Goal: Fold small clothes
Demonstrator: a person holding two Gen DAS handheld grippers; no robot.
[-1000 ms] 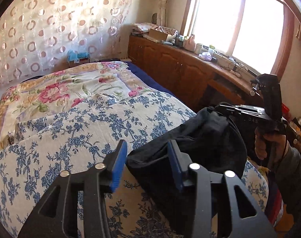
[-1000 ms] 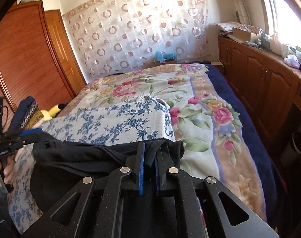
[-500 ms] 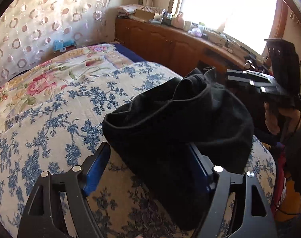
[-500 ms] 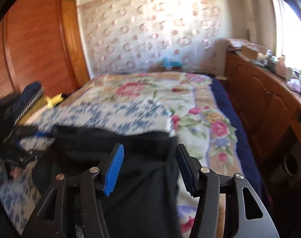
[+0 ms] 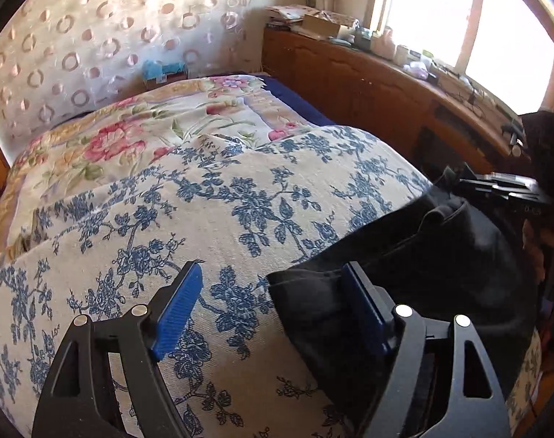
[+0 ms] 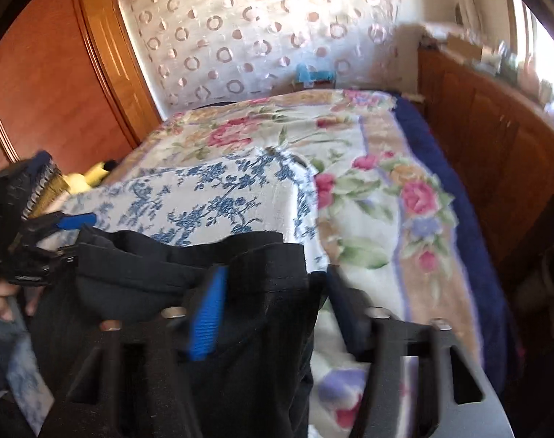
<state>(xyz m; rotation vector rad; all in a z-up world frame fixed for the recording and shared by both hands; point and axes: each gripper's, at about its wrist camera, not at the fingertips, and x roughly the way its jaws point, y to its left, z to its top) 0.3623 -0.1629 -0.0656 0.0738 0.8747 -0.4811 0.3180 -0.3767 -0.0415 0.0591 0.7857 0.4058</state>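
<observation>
A small black garment [image 5: 422,255] lies bunched on the blue-flowered cloth [image 5: 204,219] at the near end of the bed. My left gripper [image 5: 273,310] is open; the garment's corner lies against its right finger, the left finger is over bare cloth. In the right wrist view the garment [image 6: 211,266] lies between and under my open right gripper [image 6: 277,310]. The right gripper shows at the right edge of the left view [image 5: 506,186]; the left gripper shows at the left edge of the right view [image 6: 54,226]. The right view is blurred.
A pink-flowered quilt [image 6: 368,182] covers the far part of the bed. A wooden cabinet [image 5: 368,84] with clutter runs under the window on the right. A wooden wardrobe [image 6: 58,84] stands on the left. A patterned curtain [image 5: 94,36] hangs behind the bed.
Both grippers have opened and let go of the black garment. It has dropped from being held up onto the bed, and the left gripper has shifted left of it.
</observation>
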